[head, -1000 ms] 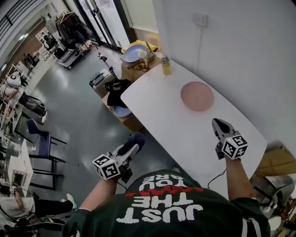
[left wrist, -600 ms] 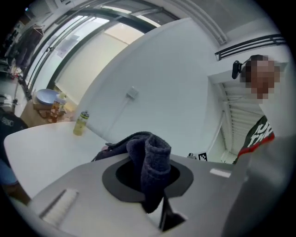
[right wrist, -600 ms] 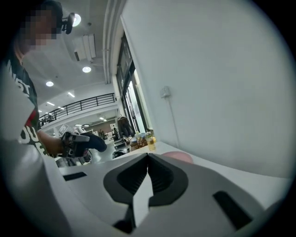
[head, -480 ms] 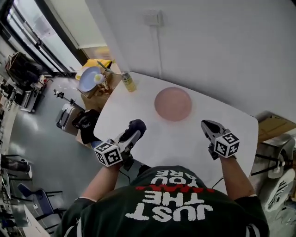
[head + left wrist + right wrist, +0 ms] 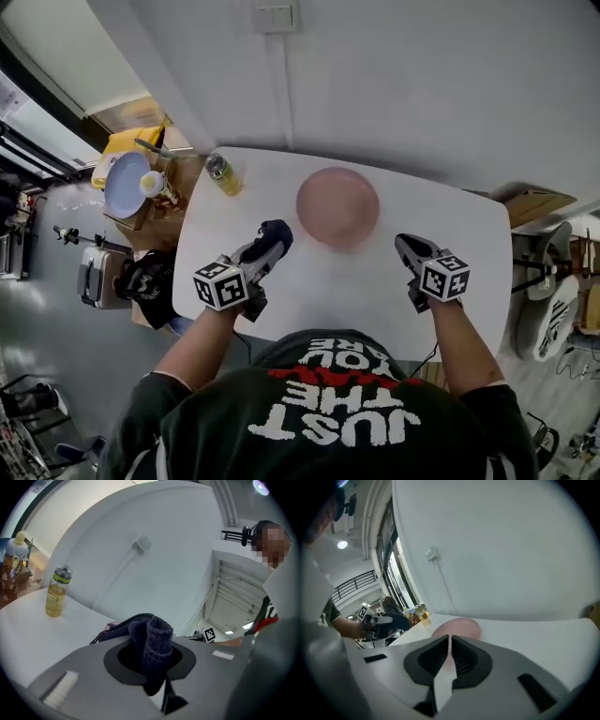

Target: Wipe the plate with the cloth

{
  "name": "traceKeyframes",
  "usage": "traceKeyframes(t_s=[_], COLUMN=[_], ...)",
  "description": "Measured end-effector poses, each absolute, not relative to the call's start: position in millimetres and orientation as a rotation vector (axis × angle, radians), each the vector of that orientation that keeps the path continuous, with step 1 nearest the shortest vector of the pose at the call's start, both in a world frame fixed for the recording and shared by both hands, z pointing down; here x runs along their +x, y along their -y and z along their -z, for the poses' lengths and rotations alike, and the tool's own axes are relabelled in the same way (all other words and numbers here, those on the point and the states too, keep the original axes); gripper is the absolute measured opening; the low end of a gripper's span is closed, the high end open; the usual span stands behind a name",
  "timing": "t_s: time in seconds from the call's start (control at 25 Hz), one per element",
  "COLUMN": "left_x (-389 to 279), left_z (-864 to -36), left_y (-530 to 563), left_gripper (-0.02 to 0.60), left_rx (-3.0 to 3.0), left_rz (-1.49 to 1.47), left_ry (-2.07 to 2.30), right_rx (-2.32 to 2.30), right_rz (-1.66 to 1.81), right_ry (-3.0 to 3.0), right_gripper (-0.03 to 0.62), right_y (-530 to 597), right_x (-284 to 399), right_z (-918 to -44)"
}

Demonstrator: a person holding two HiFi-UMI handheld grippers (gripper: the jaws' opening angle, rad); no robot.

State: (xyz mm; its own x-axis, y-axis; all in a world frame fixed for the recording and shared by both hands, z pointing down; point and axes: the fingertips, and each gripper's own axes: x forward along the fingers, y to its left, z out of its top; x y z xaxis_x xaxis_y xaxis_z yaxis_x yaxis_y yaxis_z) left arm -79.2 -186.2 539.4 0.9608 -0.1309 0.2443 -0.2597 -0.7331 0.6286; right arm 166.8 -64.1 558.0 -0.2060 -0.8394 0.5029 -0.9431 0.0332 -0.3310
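A pink plate (image 5: 337, 206) lies on the white table (image 5: 375, 281), toward its far side near the wall; in the right gripper view the plate (image 5: 457, 627) shows just past the jaws. My left gripper (image 5: 272, 236) is shut on a dark blue cloth (image 5: 276, 232), held above the table at the plate's near left. In the left gripper view the cloth (image 5: 149, 645) bulges up between the jaws. My right gripper (image 5: 405, 247) is shut with nothing in it, at the plate's near right, apart from it.
A bottle of yellow liquid (image 5: 223, 174) stands at the table's far left corner. Left of the table, a box (image 5: 159, 183) carries a blue plate (image 5: 126, 184). A white wall with a switch (image 5: 273, 17) runs behind. A chair (image 5: 553, 309) stands to the right.
The head view has swung right, so the table now lies square in front. Both grippers have come closer to the plate, the left still holding the cloth.
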Motion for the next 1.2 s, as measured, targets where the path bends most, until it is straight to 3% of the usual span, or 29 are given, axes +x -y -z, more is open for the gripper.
traceKeyframes(t_s=[0.6,0.76,0.88,1.0,1.2], left_x=[-23,10,24,31,42], left_z=[-588,-607,-622,-645,-699], left_y=[239,249,257,263,277], left_gripper=[0.051,0.052,0.051,0.051,0.051], left_rx=[2.506,2.585,2.596,2.584,2.580], left_rz=[-0.523,-0.690,-0.787,-0.911,-1.241], left_ry=[0.346,0.308,0.299,0.312,0.357], right_rx=[1.846,1.903,1.887,1.878,1.887], right_rz=[-1.215,-1.284,-1.253,-1.196,-1.166], right_ry=[1.945,1.820,1.773,1.758,1.765], right_gripper=[0.009,0.112,0.112,0.044,0.020], right_y=[125,144,158,165,174], right_x=[193,212,217,220,220], right_z=[-653,-682,-696,-702,-700])
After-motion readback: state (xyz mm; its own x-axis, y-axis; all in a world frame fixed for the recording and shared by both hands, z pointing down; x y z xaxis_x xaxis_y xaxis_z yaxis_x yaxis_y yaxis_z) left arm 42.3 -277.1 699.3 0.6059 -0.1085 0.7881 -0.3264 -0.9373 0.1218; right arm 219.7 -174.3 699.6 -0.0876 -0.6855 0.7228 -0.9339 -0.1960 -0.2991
